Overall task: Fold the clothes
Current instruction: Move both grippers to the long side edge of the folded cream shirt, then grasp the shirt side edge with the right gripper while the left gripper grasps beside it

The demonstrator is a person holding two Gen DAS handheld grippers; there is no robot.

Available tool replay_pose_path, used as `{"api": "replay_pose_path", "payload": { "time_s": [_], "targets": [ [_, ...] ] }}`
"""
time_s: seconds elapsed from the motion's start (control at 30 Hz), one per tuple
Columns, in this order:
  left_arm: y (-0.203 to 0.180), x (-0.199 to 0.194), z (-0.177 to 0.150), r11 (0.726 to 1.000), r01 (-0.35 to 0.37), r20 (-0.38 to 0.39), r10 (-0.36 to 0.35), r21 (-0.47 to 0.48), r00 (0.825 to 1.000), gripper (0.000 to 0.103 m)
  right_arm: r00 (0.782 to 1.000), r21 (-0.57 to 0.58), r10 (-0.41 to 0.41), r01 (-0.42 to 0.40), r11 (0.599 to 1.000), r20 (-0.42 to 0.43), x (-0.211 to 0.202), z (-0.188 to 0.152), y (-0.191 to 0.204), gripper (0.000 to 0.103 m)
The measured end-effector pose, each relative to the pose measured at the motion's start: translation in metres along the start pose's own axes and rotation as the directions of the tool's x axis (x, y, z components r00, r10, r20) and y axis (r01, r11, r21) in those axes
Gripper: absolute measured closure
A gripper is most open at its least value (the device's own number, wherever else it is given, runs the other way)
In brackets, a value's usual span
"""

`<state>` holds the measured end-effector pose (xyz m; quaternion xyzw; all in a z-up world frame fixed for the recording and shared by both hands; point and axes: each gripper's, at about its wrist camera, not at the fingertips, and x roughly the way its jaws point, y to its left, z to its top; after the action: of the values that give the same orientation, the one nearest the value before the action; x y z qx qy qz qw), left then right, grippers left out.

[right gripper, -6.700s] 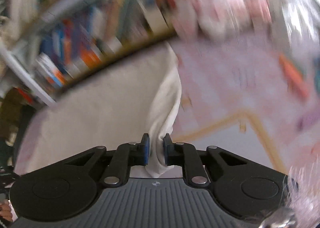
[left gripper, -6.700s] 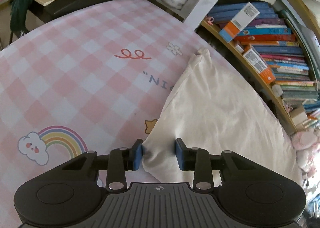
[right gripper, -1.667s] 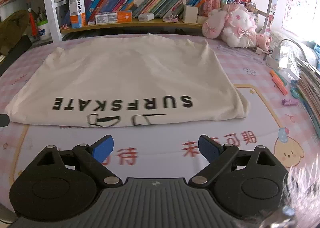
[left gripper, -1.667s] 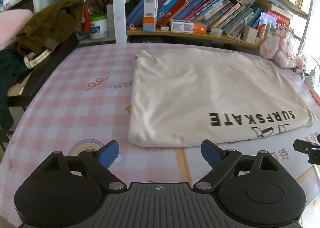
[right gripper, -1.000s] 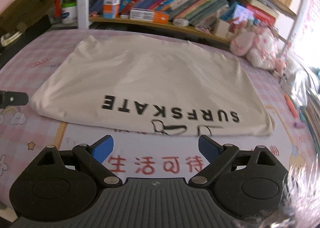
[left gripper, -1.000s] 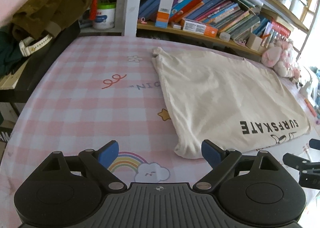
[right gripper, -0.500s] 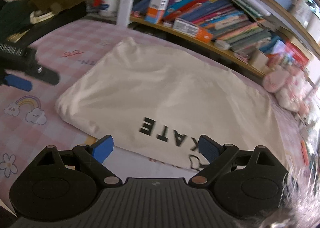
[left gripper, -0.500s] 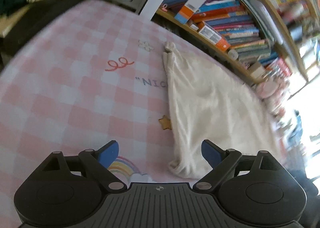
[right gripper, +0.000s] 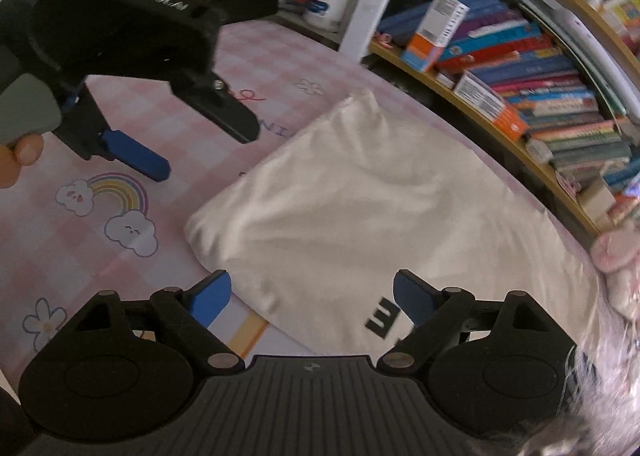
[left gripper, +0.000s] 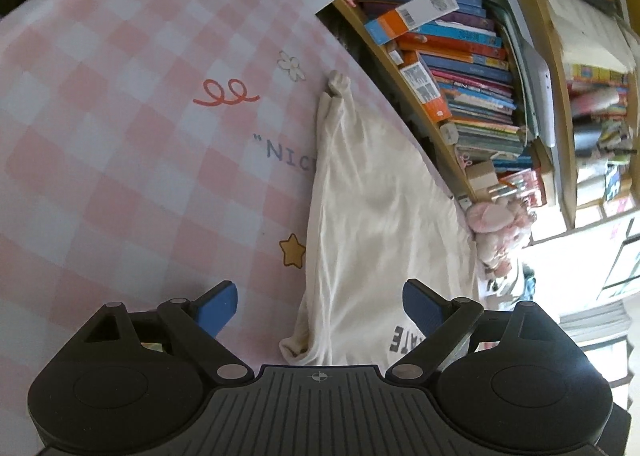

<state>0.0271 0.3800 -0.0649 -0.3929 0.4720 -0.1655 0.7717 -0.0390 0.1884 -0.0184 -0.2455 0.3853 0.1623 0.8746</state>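
Right now the cream T-shirt lies folded flat on the pink checked table cover, along the edge that runs beside the bookshelf; its black lettering sits at the near end, and its far corner bunches up close to a small printed flower. Both claws are over the shirt's near corner. The left gripper has its blue pads wide apart, with the crumpled corner of the shirt lying low between them and nothing pinched. From the right wrist view the left gripper hangs above the cover by the printed rainbow, with a fingertip of the person showing at its handle. The right gripper is spread too, though its jaws have just been closing a little; the shirt's near edge and a black letter lie between the pads, not clamped. A pink plush toy sits at the far end of the shelf edge.
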Motion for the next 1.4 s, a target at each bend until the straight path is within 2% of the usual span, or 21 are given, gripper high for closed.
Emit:
{"api": "replay_pose_path", "payload": {
  "time_s": [0.17,0.33,0.67,0.87,0.9,0.93,1.0,1.07,1.2,1.4],
  "targets": [
    [0.009,0.005,0.004,0.996,0.042,-0.016,-0.043,-0.077,0.999,0.011,0.998,-0.083,0.057,-0.056,0.995,0.007,0.006,0.011,0.011,0.029],
    [0.014,0.003,0.005,0.993,0.041,-0.009,-0.043,-0.111,0.999,0.011,0.992,-0.154,0.124,-0.127,0.98,-0.025,0.015,0.014,0.027,0.041],
    [0.014,0.004,0.002,0.992,0.031,-0.013,-0.033,-0.124,0.999,0.011,0.982,-0.12,0.181,-0.187,0.975,-0.056,0.026,0.016,0.026,0.046],
    [0.015,0.005,0.001,0.991,0.037,-0.021,-0.04,-0.125,0.999,0.011,0.968,-0.073,0.244,-0.249,0.966,-0.062,0.027,0.014,0.019,0.072],
    [0.015,0.005,0.001,0.991,0.037,-0.024,-0.04,-0.126,0.999,0.011,0.966,-0.065,0.249,-0.253,0.965,-0.063,0.028,0.015,0.017,0.085],
    [0.014,0.006,0.002,0.991,0.035,-0.031,-0.039,-0.128,0.999,0.011,0.966,-0.057,0.252,-0.255,0.965,-0.063,0.028,0.015,0.014,0.092],
    [0.013,0.007,0.004,0.99,0.043,-0.042,-0.049,-0.137,0.998,0.011,0.964,-0.006,0.264,-0.264,0.964,-0.037,0.022,0.018,0.004,0.095],
    [0.015,0.01,0.005,0.981,0.094,-0.044,-0.102,-0.17,0.994,0.011,0.961,0.058,0.275,-0.275,0.96,0.001,0.014,0.021,-0.008,0.096],
    [0.018,0.025,0.006,0.945,0.19,-0.062,-0.214,-0.266,0.975,0.011,0.955,0.169,0.288,-0.296,0.94,0.069,-0.003,0.024,-0.031,0.096],
    [0.007,0.043,0.005,0.909,0.283,-0.064,-0.317,-0.306,0.946,0.011,0.949,0.212,0.301,-0.314,0.925,0.092,-0.009,0.026,-0.044,0.096]
  ]
}}
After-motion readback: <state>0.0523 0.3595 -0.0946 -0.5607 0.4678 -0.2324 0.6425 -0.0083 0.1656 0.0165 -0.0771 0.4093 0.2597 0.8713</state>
